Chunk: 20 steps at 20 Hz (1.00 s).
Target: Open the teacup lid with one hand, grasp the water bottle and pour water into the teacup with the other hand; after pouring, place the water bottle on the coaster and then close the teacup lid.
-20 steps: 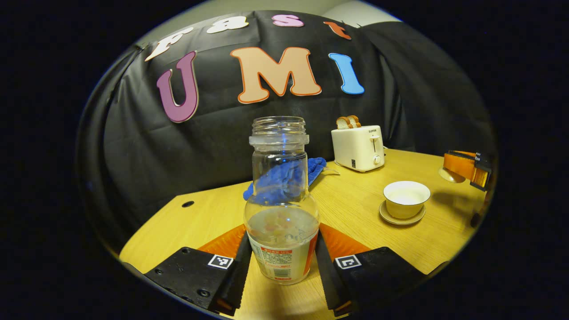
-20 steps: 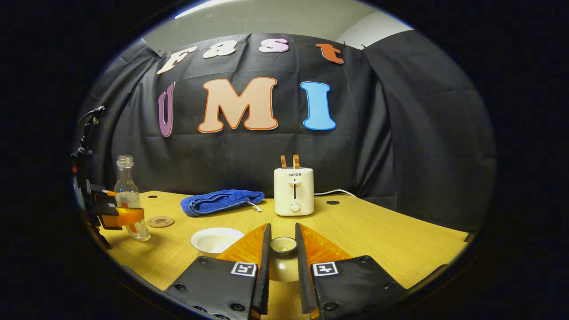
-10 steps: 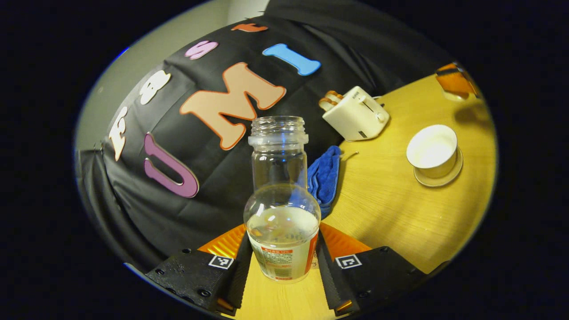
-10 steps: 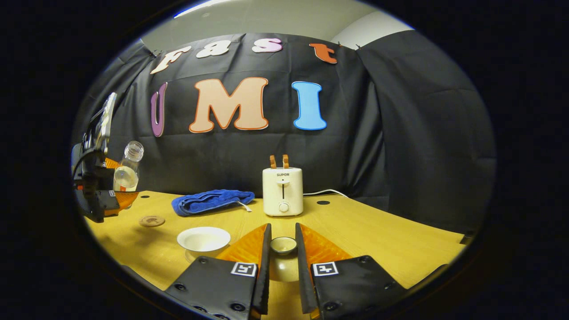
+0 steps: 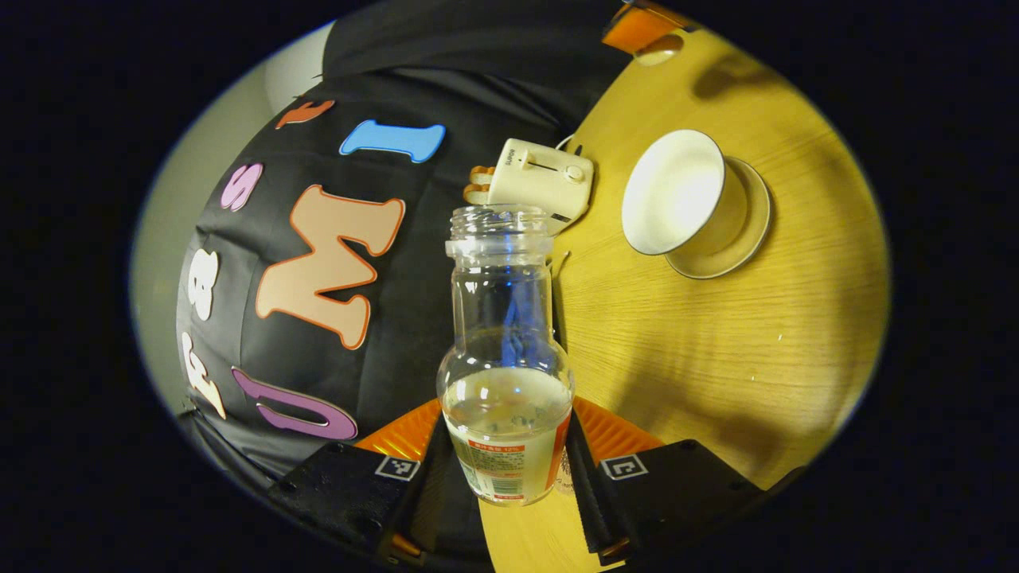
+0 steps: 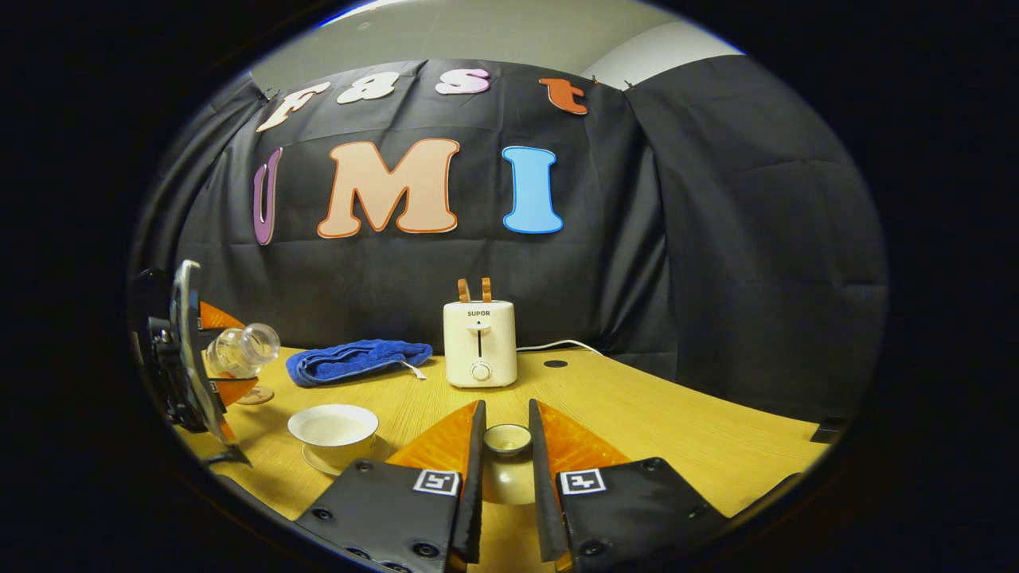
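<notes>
My left gripper (image 5: 505,469) is shut on a clear, uncapped water bottle (image 5: 504,358) about a third full, held off the table and tipped far over toward the teacup. The white teacup (image 5: 677,195) stands open on its saucer (image 5: 752,231), ahead and to the right of the bottle's mouth. In the right gripper view the tilted bottle (image 6: 239,350) hangs above and left of the teacup (image 6: 333,426), with the left gripper (image 6: 187,366) behind it. My right gripper (image 6: 505,450) is shut on the knob of the teacup lid (image 6: 507,439), held aside above the table. A round coaster (image 6: 256,395) lies beneath the bottle.
A white toaster (image 6: 479,344) with two slices of toast stands at the back of the wooden table (image 6: 677,422). A folded blue towel (image 6: 358,360) lies left of it, near the wall. The toaster (image 5: 541,179) sits just past the bottle mouth in the left gripper view.
The left gripper has lifted the bottle off the table and rolled it steadily further toward the teacup, moving closer to it. The right gripper has drifted slightly right, still holding the lid.
</notes>
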{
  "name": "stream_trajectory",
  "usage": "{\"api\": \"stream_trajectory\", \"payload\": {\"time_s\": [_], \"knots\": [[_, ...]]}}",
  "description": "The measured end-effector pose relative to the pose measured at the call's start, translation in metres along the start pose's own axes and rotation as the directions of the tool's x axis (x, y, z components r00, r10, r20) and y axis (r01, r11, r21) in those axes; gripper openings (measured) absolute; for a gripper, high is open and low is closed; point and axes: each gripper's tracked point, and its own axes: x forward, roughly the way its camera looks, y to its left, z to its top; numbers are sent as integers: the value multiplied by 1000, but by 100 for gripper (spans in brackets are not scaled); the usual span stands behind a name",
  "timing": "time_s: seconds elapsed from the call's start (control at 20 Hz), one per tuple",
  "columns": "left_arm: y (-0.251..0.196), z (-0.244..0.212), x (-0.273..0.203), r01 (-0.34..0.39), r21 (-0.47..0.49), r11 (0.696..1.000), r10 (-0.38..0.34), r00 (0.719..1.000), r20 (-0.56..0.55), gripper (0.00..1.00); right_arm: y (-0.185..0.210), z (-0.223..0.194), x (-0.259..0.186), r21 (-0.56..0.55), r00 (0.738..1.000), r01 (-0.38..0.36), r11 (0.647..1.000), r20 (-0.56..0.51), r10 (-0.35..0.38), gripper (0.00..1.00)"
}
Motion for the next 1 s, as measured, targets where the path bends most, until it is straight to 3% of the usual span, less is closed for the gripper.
{"api": "stream_trajectory", "payload": {"time_s": [0.35, 0.55, 1.0], "knots": [[-2, 14, 8, 17, 217, 976, -19, 1000, 5, 67, 0, 0, 0, 0, 1000, 0, 1000, -1, 0, 31], [6, 20, 6, -14, 335, 942, 9, 1000, 17, 67, 0, 0, 0, 0, 1000, 0, 1000, -1, 0, 31], [13, 19, 11, -8, 455, 890, 9, 1000, 1, 67, 0, 1, 0, 0, 1000, 1, 1000, -1, -1, 31]]}}
